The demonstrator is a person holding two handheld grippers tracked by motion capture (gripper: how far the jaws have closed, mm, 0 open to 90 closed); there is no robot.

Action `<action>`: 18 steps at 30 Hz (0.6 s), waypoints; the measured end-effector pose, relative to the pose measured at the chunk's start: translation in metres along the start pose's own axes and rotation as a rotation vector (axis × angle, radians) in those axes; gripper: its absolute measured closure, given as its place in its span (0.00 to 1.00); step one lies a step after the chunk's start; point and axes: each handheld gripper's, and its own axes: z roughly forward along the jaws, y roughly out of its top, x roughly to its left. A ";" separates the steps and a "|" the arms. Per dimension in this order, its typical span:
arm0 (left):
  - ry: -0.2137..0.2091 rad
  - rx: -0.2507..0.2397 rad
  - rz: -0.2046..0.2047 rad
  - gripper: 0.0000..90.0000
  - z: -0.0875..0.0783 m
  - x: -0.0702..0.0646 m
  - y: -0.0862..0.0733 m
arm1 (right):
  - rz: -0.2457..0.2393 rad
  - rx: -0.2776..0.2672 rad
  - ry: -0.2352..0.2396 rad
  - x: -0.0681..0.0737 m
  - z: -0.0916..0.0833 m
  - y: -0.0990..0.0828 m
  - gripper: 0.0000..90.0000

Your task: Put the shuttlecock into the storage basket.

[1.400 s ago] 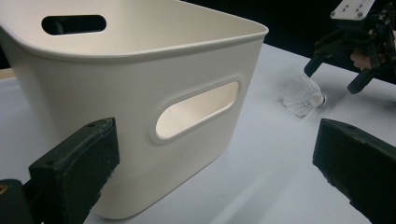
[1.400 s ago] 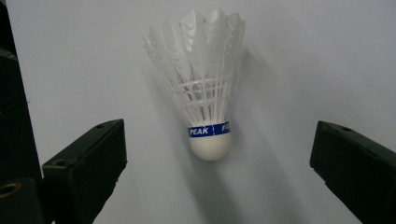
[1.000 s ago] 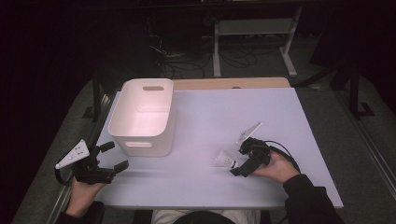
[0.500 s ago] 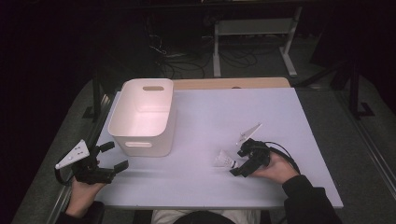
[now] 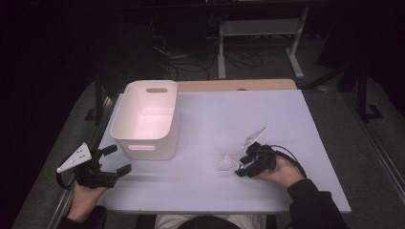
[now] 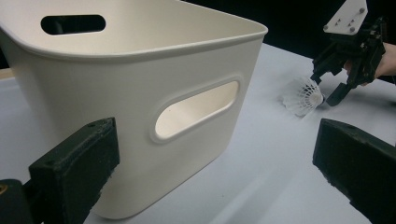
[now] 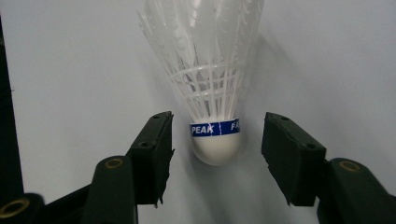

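A white plastic shuttlecock [image 5: 228, 163] [image 7: 215, 84] with a blue band and a white cork lies on its side on the pale table [image 5: 215, 119]. My right gripper [image 5: 241, 167] [image 7: 217, 149] rests low at the table's front right. Its jaws stand either side of the cork and have just been closing. A small gap shows on each side, so the pads are not touching the cork. In the left gripper view the shuttlecock [image 6: 302, 95] lies at the right gripper's [image 6: 327, 88] tips. My left gripper [image 5: 118, 159] [image 6: 215, 163] is open and empty at the front left, facing the bin.
A white plastic bin [image 5: 143, 143] [image 6: 93, 93] with oval handle slots stands at the table's left, just beyond the left gripper, and looks empty inside. Past the table's far edge are a wooden strip [image 5: 234, 85], floor cables and a metal stand [image 5: 258, 28].
The right gripper's jaws have drawn in closer around the shuttlecock's cork. Both hands and the bin stay where they were.
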 end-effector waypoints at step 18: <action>0.000 -0.001 0.000 0.00 0.000 0.000 0.000 | -0.031 0.018 0.009 0.002 0.002 0.001 0.71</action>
